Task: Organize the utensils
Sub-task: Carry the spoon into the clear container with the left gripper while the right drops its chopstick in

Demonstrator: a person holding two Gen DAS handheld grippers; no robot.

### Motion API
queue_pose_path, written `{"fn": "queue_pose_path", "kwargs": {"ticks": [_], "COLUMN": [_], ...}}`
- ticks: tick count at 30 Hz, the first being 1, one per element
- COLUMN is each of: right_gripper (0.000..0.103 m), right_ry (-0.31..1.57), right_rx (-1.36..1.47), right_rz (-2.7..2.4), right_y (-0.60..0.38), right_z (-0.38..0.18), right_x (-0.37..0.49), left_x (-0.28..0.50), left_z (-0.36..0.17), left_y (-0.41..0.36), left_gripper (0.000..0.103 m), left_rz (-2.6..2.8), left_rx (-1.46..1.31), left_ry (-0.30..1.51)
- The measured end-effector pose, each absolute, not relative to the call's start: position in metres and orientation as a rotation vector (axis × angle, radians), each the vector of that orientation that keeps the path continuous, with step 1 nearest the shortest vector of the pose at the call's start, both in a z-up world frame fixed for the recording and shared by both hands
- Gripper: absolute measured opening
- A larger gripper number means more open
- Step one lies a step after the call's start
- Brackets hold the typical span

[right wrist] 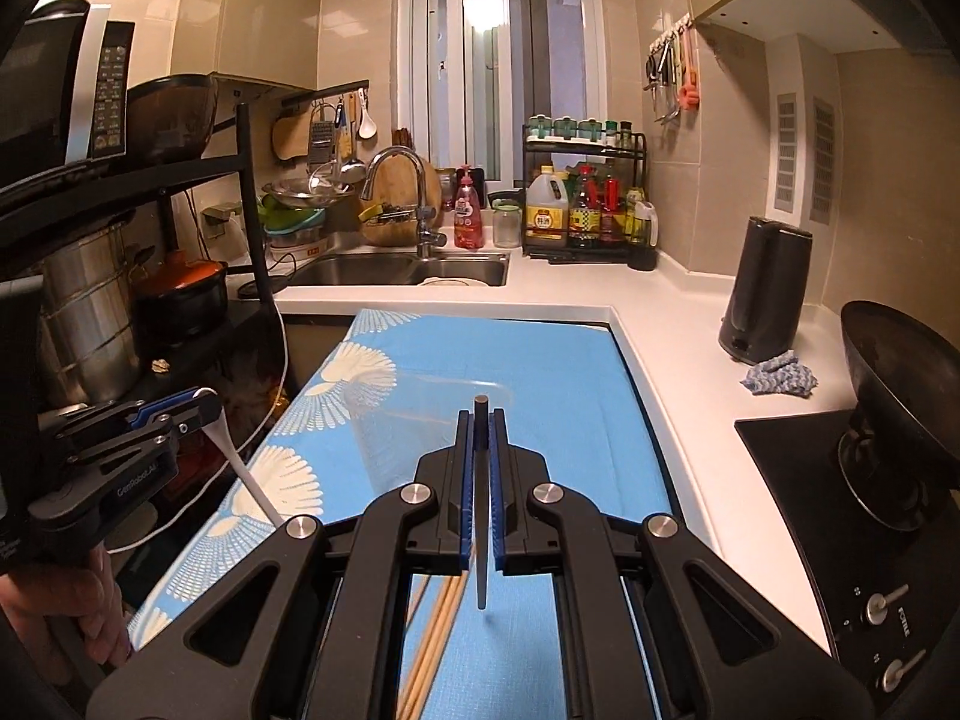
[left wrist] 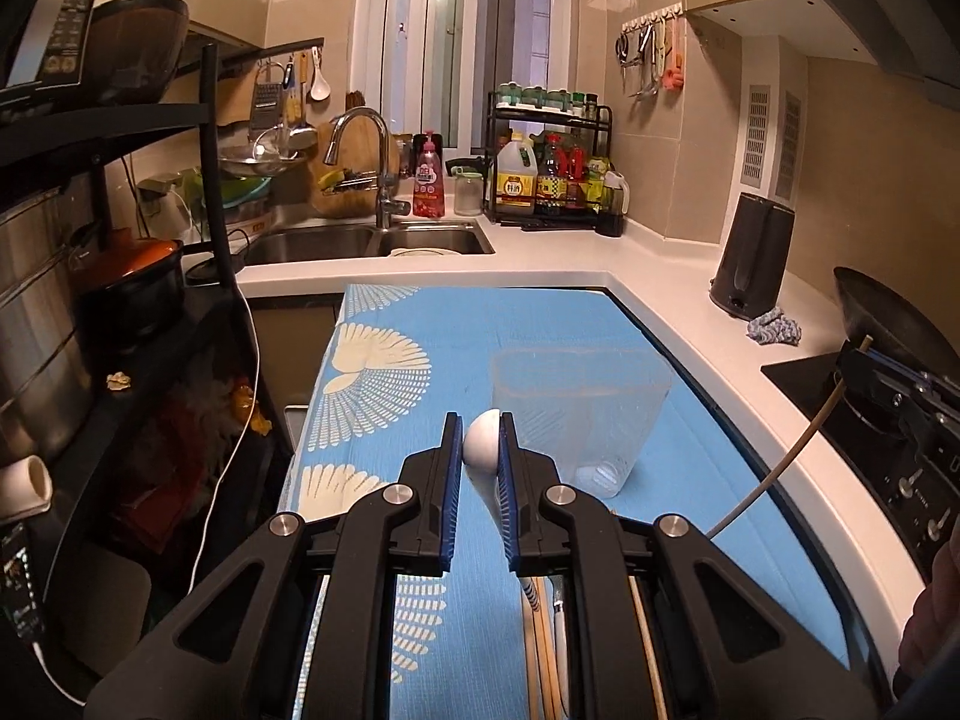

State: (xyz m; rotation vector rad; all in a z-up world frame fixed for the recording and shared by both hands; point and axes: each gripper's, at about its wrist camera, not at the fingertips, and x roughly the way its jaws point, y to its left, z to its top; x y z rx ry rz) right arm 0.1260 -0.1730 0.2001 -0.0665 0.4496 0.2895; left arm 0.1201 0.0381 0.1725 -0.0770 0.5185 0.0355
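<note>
Utensils: two are off the counter (left wrist: 690, 294) and in hand, the rest lie on the blue cloth (left wrist: 540, 324) near the person. Left tool (left wrist: 481, 450) is clamped on a white spoon (left wrist: 483, 441), bowl end up between the pads, handle hanging down behind them. Right tool (right wrist: 480, 432) is clamped on a dark chopstick (right wrist: 481, 504), held roughly upright, its tip just clear of the cloth.

Clear plastic cup (left wrist: 591, 414) stands upright on the cloth, just beyond and right of the left tool; it looks empty (walls are see-through, so hard to be sure).

Step, by my read: pick-up is done on both sides, drop-off into the cup is pending. Next move calls for bringing one tool above the cup mouth, utensil near vertical, then opening the jaws; one at a time, since both tools crowd the same opening. The cup looks light and may tip if a tip catches its rim.

Count: one spoon, one dark chopstick, one cup. Wooden chopsticks (right wrist: 435, 630) on the cloth under the right tool: at least two, exact number unclear, partly hidden by the tool. The left view also shows a pale stick in the right tool, which I can't square with the dark one.
</note>
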Motion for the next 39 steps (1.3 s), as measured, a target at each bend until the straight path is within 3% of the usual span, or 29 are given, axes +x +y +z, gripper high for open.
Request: {"fn": "queue_pose_path", "kwargs": {"ticks": [17,21,31,35,37,39], "right_gripper": [0.005,0.005,0.005,0.012,0.035,0.043], "right_ry": [0.288,0.329,0.506,0.577,0.590,0.595], "right_rx": [0.003,0.018,0.028,0.033,0.020,0.024], "right_rz": [0.355,0.350,0.325,0.314,0.292,0.270], "right_y": [-0.161,-0.157,-0.158,-0.156,-0.156,-0.159], "right_z": [0.317,0.295,0.188,0.161,0.155,0.154], "right_x": [0.192,0.221,0.264,0.274,0.275,0.273], "left_x": [0.205,0.235,0.274,0.277,0.275,0.270], "left_z": [0.275,0.257,0.155,0.138,0.138,0.145], "left_y": [0.036,0.031,0.031,0.029,0.028,0.029], "left_gripper": [0.012,0.012,0.012,0.013,0.032,0.044], "left_rz": [-0.015,-0.020,-0.025,-0.049,-0.046,-0.037], "left_rx": [-0.081,-0.073,-0.073,-0.076,-0.064,-0.053], "left_ry": [0.402,0.425,0.588,0.625,0.612,0.579]}}
